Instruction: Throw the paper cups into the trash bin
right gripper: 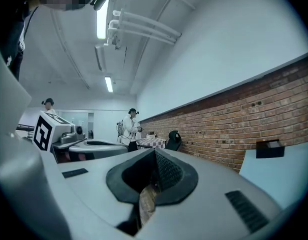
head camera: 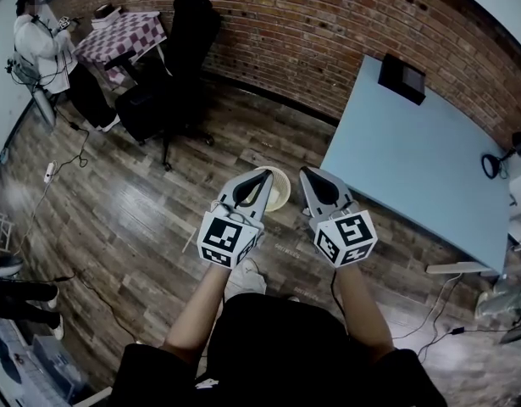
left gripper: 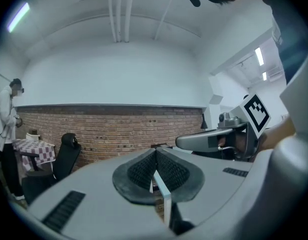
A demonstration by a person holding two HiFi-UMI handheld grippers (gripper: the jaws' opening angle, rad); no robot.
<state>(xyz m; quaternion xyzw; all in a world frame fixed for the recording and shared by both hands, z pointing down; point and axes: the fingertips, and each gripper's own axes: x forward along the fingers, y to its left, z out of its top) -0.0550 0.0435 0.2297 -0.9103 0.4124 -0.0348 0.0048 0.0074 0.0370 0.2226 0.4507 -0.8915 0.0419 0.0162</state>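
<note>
Jaws of the left gripper (head camera: 263,178) are clenched on the thin wall of a pale cream paper cup (head camera: 279,190), held round mouth upward above the wooden floor (head camera: 141,227); the right gripper's (head camera: 305,175) jaws are pressed together, empty.

Black box (head camera: 401,78) on blue table (head camera: 412,168)
</note>
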